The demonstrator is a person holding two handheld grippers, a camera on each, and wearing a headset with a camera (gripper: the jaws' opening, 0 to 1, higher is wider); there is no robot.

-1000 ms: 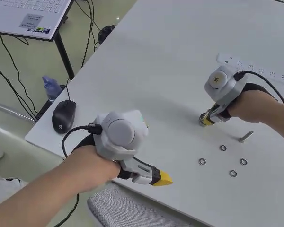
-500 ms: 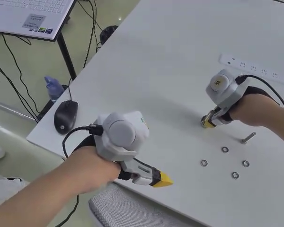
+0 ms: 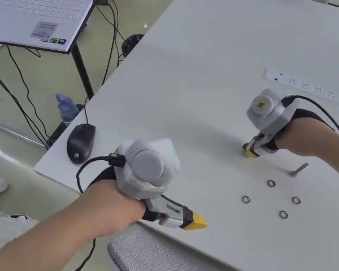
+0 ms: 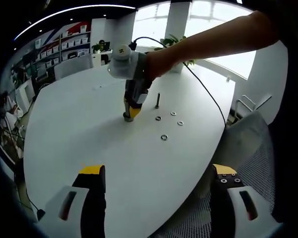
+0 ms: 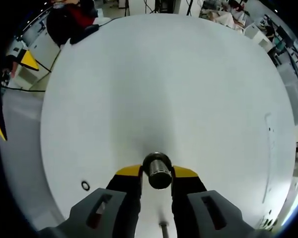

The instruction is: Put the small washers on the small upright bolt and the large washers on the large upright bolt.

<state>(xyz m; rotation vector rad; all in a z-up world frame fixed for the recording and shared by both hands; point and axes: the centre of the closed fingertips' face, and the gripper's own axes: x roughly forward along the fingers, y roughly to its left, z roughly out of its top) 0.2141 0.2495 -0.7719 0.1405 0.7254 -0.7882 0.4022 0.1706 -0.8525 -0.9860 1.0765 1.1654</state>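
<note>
guessing the right gripper (image 3: 251, 151) has its jaws clamped on the large bolt (image 5: 159, 170) to stand it upright; left gripper (image 3: 195, 221) hovers, jaws apart

In the right gripper view the thick dark steel bolt (image 5: 158, 171) presents its round head between the yellow tips of the right gripper (image 5: 157, 172); its shaft is hidden underneath. In the head view the 4 silver ring washers (image 3: 271, 183) are too small to sort large from small. The white laptop (image 3: 28, 17) is cut by the top and left edges, the white power strip (image 3: 305, 86) by the right edge, the grey fabric chair seat (image 3: 141, 254) by the bottom edge.
</note>
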